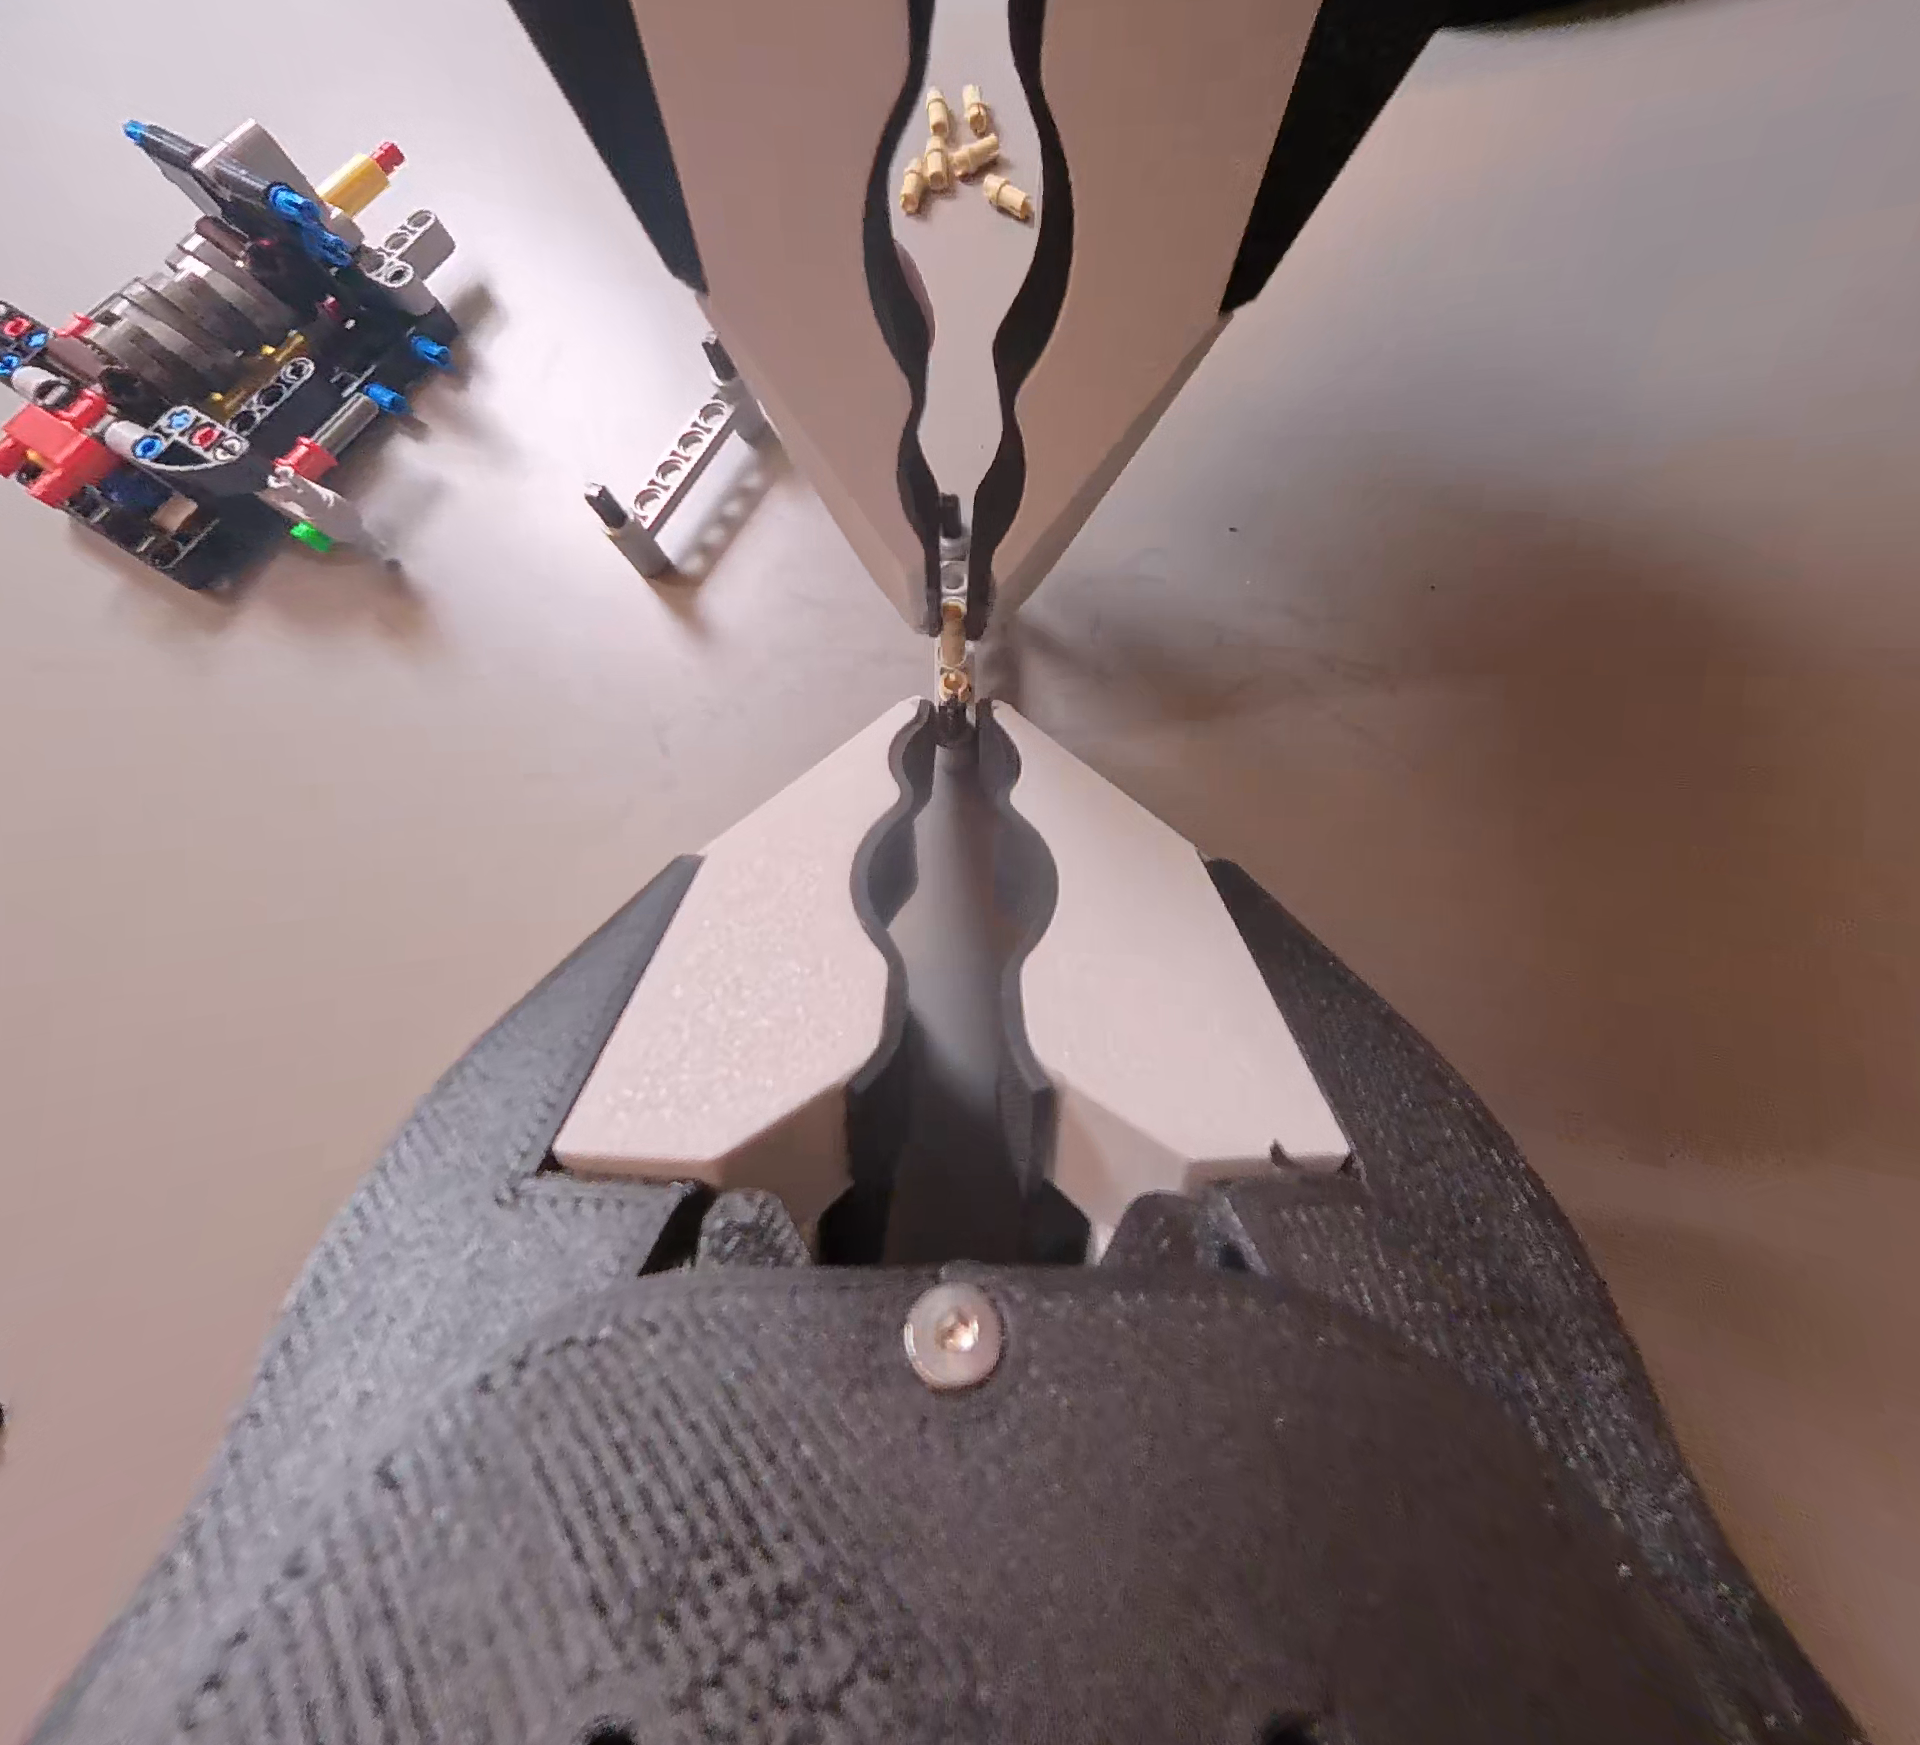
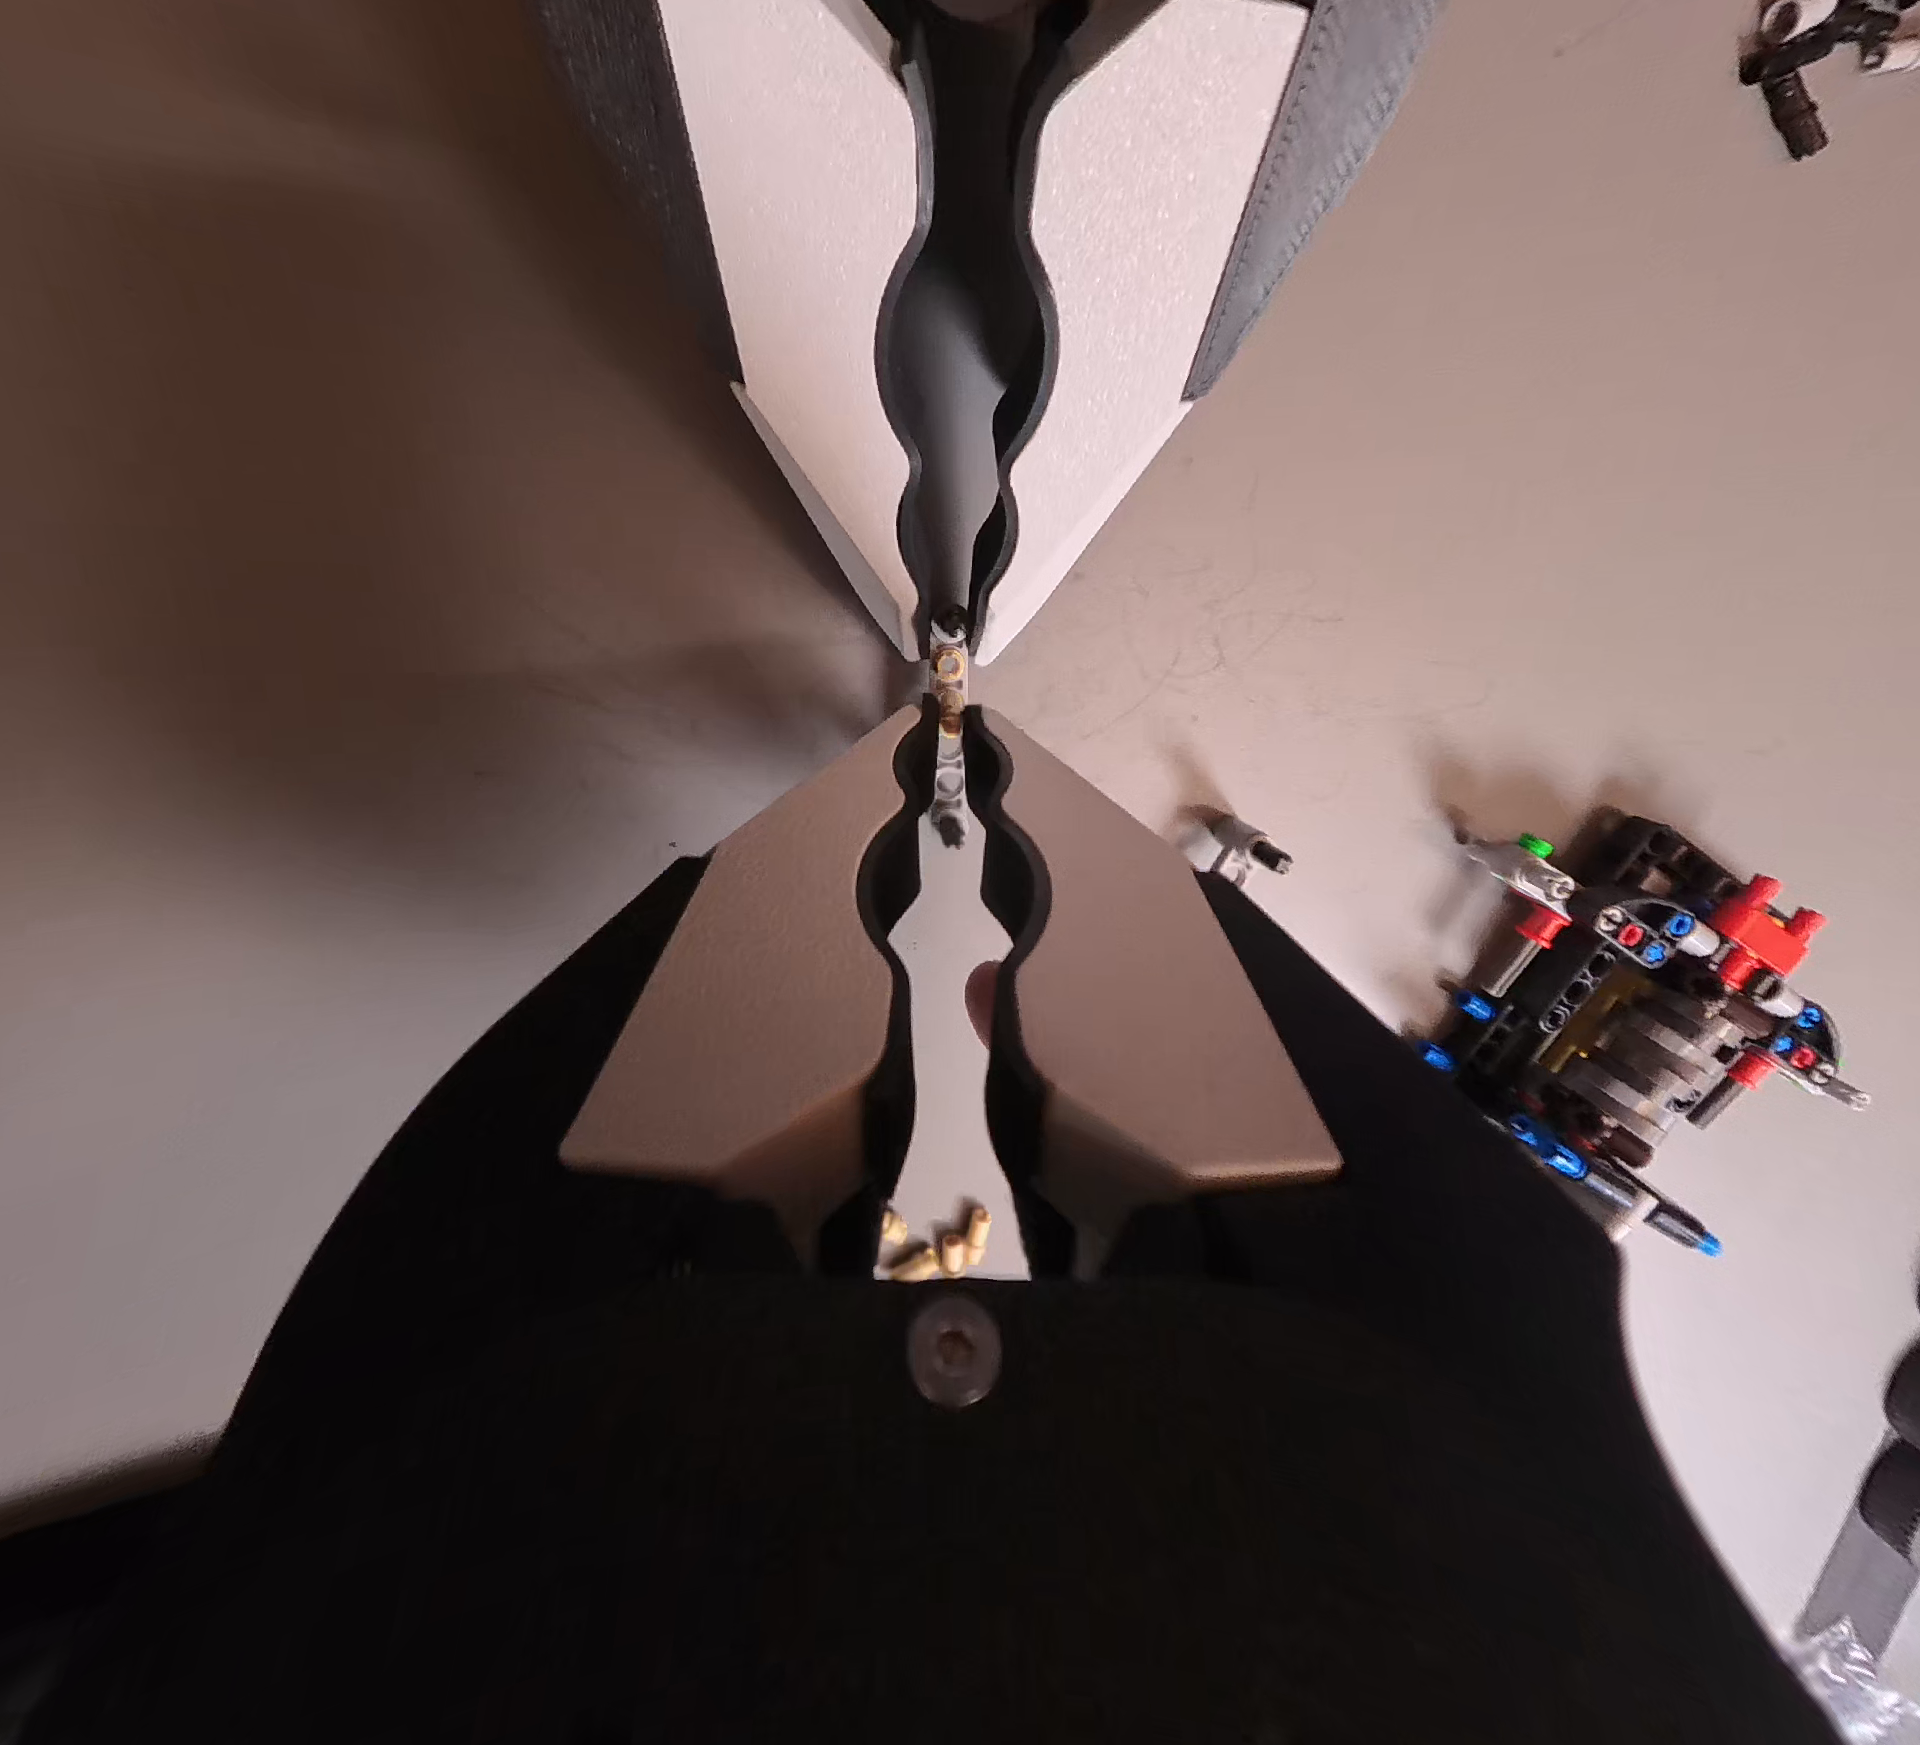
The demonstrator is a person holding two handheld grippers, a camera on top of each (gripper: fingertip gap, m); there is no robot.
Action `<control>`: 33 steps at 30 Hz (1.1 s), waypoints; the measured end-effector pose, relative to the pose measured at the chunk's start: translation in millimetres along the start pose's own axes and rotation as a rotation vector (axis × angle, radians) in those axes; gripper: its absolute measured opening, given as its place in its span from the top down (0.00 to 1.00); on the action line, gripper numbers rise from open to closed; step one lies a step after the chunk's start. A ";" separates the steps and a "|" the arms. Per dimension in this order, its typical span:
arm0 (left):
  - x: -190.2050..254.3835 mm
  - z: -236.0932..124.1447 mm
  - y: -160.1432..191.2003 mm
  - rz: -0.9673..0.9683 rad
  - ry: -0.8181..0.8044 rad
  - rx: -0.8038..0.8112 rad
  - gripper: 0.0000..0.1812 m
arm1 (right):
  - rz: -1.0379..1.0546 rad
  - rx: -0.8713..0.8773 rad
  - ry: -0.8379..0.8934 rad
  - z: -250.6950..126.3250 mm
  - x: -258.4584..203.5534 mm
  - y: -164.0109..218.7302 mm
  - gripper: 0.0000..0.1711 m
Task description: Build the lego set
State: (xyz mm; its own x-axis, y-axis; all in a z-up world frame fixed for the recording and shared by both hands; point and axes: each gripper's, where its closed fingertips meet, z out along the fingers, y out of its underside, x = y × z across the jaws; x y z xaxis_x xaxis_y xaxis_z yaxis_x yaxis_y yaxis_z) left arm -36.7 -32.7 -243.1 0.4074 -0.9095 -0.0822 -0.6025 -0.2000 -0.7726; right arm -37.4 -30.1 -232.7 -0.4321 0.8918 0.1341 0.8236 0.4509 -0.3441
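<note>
Left gripper [image 1: 954,727] and right gripper [image 2: 943,739] meet tip to tip above the counter [image 1: 1455,760], both pinched onto one small grey beam [image 2: 948,781] carrying tan pins [image 2: 948,669]. Risk: uneven squeeze or twist could pop it loose among spare tan pins [image 1: 961,152]; main lego assembly [image 1: 197,345] sits far left.

Landmark: the partly built lego model [image 1: 197,365]. Between the model and the two grippers meeting tip to tip, a grey beam with black pins [image 1: 686,490] lies on the table [image 1: 1558,552] and narrows that passage. Beyond the beam from the model, a cluster of tan pins [image 1: 961,152] lies under the right gripper [image 1: 951,625]; the table on the grippers' far side from the model is open.
</note>
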 end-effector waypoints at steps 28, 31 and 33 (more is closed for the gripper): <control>3.9 0.6 -0.2 0.102 0.291 0.012 0.96 | -0.494 -0.219 -0.081 3.6 -7.1 -0.5 0.98; 4.2 0.8 -0.2 0.105 0.297 0.012 0.96 | -0.470 -0.216 -0.129 6.0 -9.4 1.8 0.98; 4.7 0.4 -0.2 0.113 0.295 0.013 0.96 | -0.434 -0.192 -0.136 6.1 -9.6 0.9 0.98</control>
State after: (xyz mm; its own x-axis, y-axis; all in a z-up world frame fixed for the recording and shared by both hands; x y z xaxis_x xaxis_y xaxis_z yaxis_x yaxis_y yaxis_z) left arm -34.4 -36.8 -243.6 0.1200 -0.9926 0.0164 -0.6228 -0.0881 -0.7774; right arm -34.7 -38.5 -240.0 -0.7839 0.6129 0.0998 0.6044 0.7899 -0.1040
